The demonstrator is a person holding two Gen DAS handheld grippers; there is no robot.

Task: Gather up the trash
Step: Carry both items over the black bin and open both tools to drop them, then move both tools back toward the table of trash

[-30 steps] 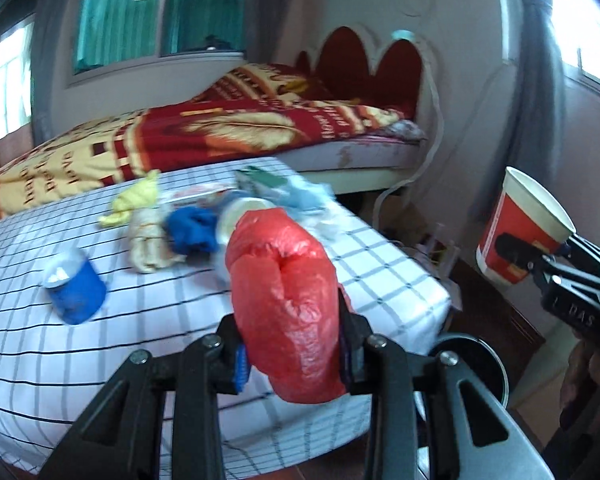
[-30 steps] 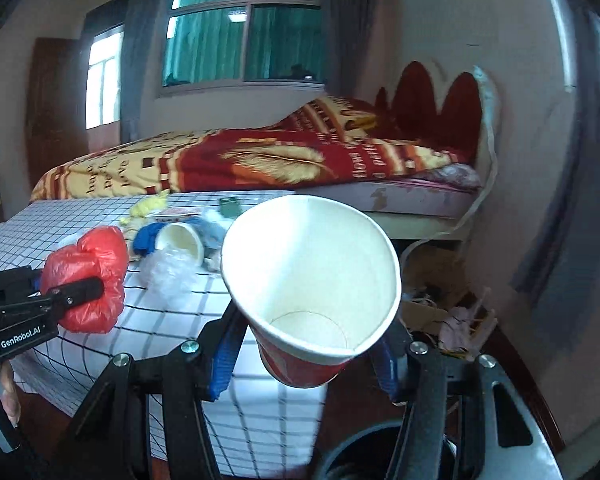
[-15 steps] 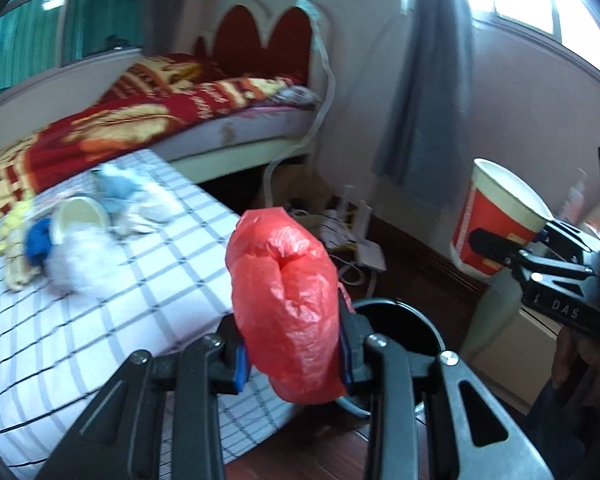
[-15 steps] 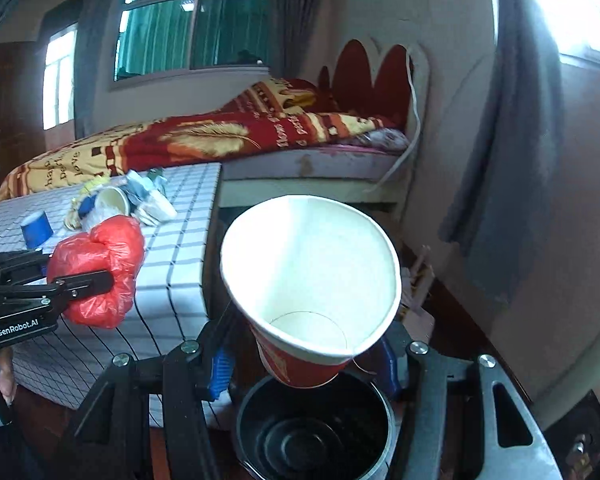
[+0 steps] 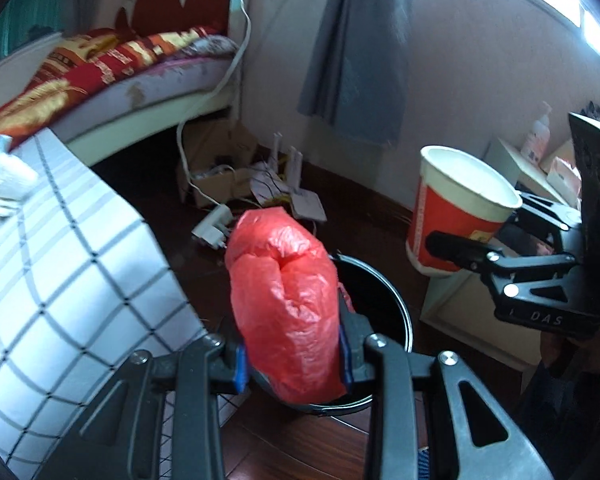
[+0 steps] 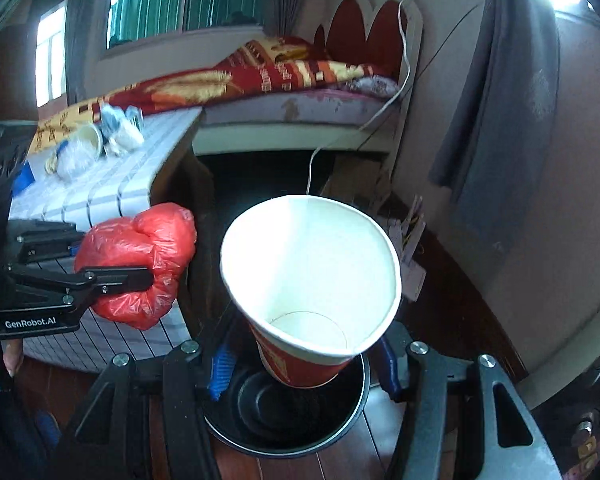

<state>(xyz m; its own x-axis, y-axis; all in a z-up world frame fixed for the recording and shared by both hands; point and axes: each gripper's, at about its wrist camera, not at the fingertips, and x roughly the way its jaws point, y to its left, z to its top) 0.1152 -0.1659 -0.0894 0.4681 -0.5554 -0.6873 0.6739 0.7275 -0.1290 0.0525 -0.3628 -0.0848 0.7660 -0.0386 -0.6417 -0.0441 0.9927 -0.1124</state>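
The left gripper [image 5: 292, 356] is clamping a crumpled red plastic bag [image 5: 286, 300] between its fingers, and the right gripper [image 6: 304, 364] is squeezing an empty red-and-white paper cup [image 6: 310, 276] by its lower body, mouth tilted toward the camera. A black bin [image 6: 284, 416] is sitting on the wooden floor directly below the right gripper's cup, while for the left gripper it is lying just ahead and beneath the bag. The step in hand looks like the drop-off: both pieces of trash are hanging over or near the bin's mouth. Next, each gripper probably needs to open so its load falls inside, the bag first being brought squarely over the rim. Off to the left gripper's side, the checked bench [image 6: 112, 184] is carrying more litter [image 6: 100, 140] to fetch afterwards.
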